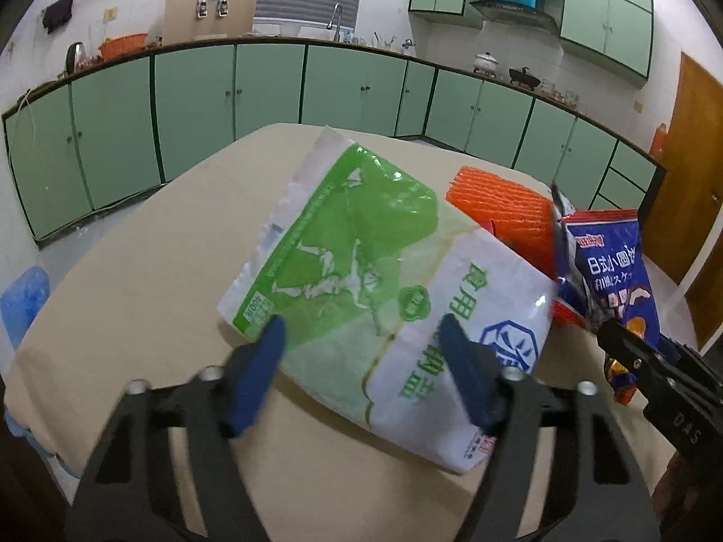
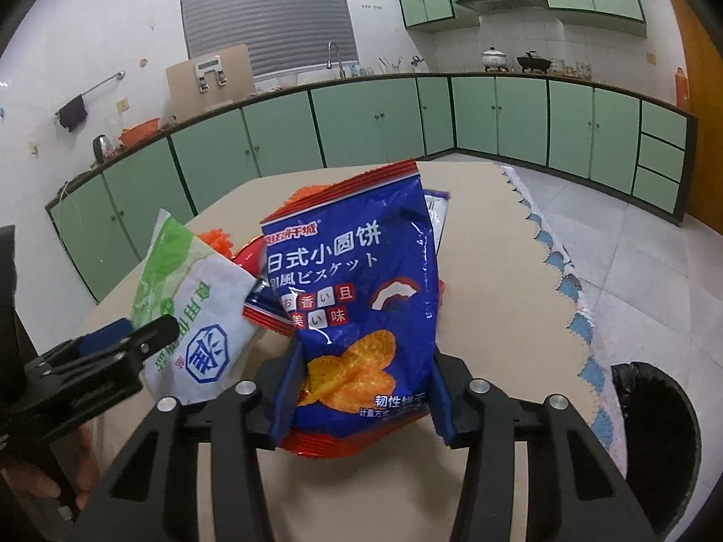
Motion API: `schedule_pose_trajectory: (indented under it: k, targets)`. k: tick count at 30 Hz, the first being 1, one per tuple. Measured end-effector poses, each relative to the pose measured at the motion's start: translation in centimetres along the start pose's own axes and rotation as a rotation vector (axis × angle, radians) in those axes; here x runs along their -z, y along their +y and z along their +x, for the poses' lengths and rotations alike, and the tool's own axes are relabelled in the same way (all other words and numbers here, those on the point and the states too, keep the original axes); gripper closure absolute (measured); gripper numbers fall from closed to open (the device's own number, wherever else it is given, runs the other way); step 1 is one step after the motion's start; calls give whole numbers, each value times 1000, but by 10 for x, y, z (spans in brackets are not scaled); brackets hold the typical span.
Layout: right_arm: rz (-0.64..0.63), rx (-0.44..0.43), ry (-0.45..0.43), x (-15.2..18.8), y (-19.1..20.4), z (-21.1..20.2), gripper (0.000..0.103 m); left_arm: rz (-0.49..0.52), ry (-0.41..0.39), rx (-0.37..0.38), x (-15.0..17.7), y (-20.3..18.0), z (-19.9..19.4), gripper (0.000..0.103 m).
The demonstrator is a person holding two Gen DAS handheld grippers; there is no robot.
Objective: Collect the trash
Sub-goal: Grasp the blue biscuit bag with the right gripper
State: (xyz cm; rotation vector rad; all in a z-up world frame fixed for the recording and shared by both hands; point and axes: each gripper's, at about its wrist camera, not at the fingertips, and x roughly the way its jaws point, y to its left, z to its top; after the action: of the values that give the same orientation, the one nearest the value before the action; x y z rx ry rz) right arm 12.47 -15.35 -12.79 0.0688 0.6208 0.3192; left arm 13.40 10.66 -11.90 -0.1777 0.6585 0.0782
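The left gripper (image 1: 361,370) has its jaws clamped on a green-and-white plastic bag (image 1: 361,262) whose long axis slants away to the upper left over the beige table (image 1: 149,248). The right gripper (image 2: 361,388) pinches an upright blue crinkly biscuit packet (image 2: 357,289). An orange ribbed mesh basket (image 1: 501,207) crowds behind them; a black bin (image 2: 655,429) stands on the floor to the right.

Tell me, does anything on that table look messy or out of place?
Yes. Empty wrappers sit where you'd expect a tidy table: a green and white bag lies crumpled and askew, and a blue biscuit bag stands tilted with its top torn open. Each is between the fingers of a claw. An orange mesh piece lies behind them.
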Motion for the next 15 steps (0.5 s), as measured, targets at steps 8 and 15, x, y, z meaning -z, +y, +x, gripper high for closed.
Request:
schedule_pose_trajectory:
  k: [8,15]
  targets:
    - [-5,2,-7,3,0,-4,55,-3,-19,-3,0,-1,-4,97]
    - [-16,-1,-11,2,2,-4,55,8,-48,-78,1,17,-15,32]
